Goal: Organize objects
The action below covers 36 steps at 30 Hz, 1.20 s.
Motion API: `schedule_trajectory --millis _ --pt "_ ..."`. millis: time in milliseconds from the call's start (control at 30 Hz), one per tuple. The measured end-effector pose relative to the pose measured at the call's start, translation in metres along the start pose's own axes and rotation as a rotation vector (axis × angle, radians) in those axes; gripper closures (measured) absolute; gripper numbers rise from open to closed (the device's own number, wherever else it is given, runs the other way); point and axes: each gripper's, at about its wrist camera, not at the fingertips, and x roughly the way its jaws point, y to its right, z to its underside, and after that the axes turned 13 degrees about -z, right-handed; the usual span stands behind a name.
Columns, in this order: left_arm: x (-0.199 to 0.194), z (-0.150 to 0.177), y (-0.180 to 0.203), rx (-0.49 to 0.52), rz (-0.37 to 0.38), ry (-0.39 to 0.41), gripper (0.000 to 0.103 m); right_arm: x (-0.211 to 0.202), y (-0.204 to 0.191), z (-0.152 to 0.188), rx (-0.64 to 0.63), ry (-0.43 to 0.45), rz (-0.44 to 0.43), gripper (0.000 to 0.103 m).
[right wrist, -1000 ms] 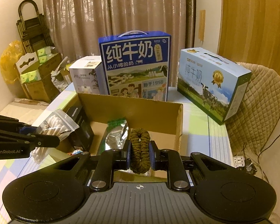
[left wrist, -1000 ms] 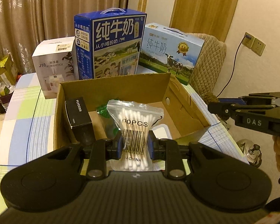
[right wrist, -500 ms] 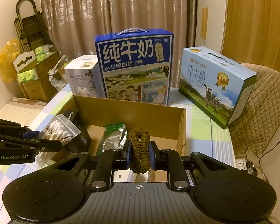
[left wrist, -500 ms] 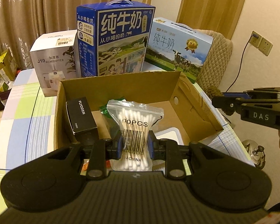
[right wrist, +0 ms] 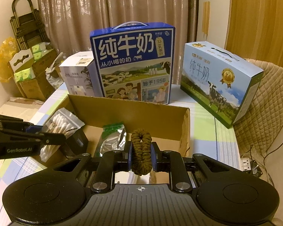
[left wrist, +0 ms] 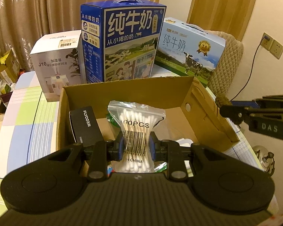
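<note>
From the left wrist camera, the left gripper (left wrist: 135, 146) is clamped on a clear bag of cotton swabs (left wrist: 135, 130) (printed "100PCS", with a barcode), held upright above the near part of the open cardboard box (left wrist: 209, 111). Inside the box, a black carton (left wrist: 85, 127) leans against the left wall. Behind the box stand a white humidifier box (left wrist: 58, 66), a tall blue milk carton (left wrist: 126, 45) and a pale blue milk carton (left wrist: 190, 52), all on the checked tablecloth (left wrist: 28, 116). The right gripper (left wrist: 230, 111) enters from the right, just outside the box's right wall.

From the right wrist camera, the right gripper (right wrist: 141, 156) pinches a brown braided hair tie (right wrist: 141, 150), squeezed narrow between the pads, above the box's near edge. A silver foil pouch (right wrist: 111, 141) with a green top lies on the box floor just ahead. At left, the left gripper (right wrist: 47, 137) holds the swab bag (right wrist: 60, 124) over the box's left side
</note>
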Motion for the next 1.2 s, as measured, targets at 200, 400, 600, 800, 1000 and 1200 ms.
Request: schedule_trajectory --millis 200,400,600,800,1000,1200 --pt "0.009 -0.008 0.001 -0.035 0.004 0.023 0.08 0.005 0.002 0.0 0.007 -0.003 0.0 0.086" --pt "0.017 -0.005 0.001 -0.047 -0.019 0.014 0.06 0.006 0.002 0.003 0.01 -0.005 -0.004 0.086" --pt "0.016 0.002 -0.001 -0.04 -0.02 0.004 0.06 0.008 0.001 0.004 0.014 -0.006 -0.008 0.086" --pt "0.014 0.004 -0.003 -0.032 -0.021 -0.001 0.06 0.009 -0.002 0.006 0.012 -0.008 -0.011 0.086" --pt "0.012 0.004 -0.002 -0.023 -0.019 0.002 0.06 0.008 -0.002 0.005 0.014 -0.005 -0.009 0.086" --pt "0.011 0.003 -0.001 -0.016 -0.021 0.004 0.06 0.008 -0.002 0.001 0.019 -0.002 -0.011 0.086"
